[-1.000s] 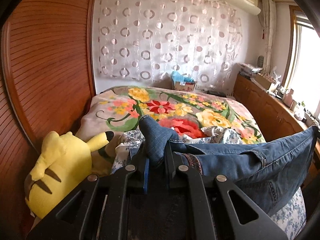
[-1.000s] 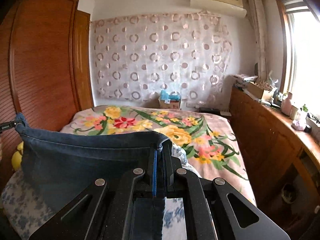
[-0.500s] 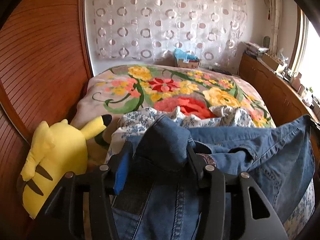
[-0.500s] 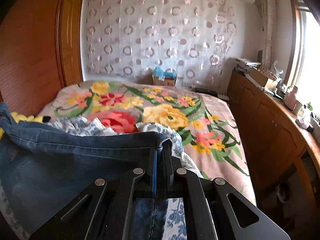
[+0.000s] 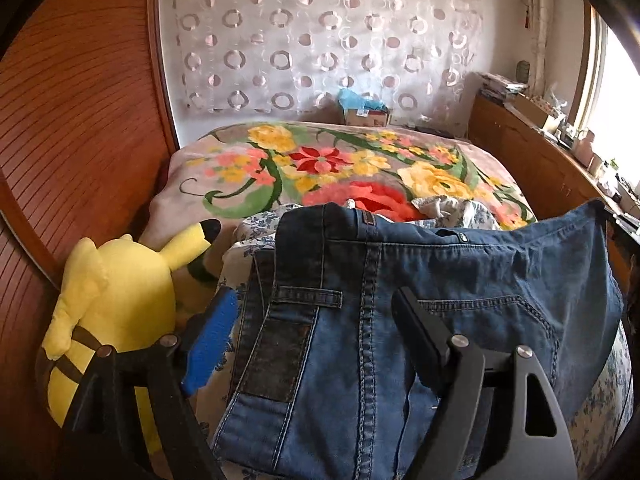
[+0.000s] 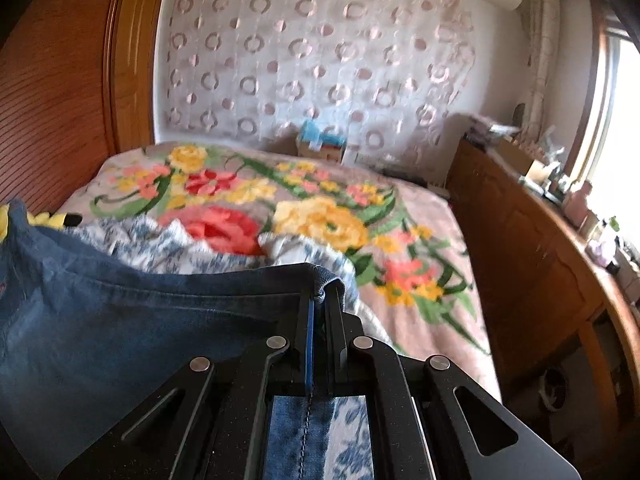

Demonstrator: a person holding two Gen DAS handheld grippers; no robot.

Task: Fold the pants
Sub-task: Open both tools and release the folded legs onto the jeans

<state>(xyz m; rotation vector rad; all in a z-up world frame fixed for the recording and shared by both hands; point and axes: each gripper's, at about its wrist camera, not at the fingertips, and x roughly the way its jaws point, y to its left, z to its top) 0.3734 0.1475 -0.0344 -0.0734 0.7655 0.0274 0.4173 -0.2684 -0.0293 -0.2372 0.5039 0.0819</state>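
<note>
Most of both views is taken up by the bed [image 5: 240, 184], spread with a flowered blanket and, nearer, a blue-and-white floral sheet [image 5: 596, 412]. The pants [image 5: 360, 320], blue jeans, lie over that sheet at the near end, waistband toward the far side, with the right corner raised off the bed. A yellow plush toy [image 5: 108, 304] sits at the near left against the wooden wall. The left gripper [image 5: 316, 320] stands wide apart, its fingers straddling the denim without holding it, apparently so that side rests flat. The right gripper [image 6: 320, 304] is clamped on the hem of the pants, seemingly keeping that corner lifted and taut for the fold.
</note>
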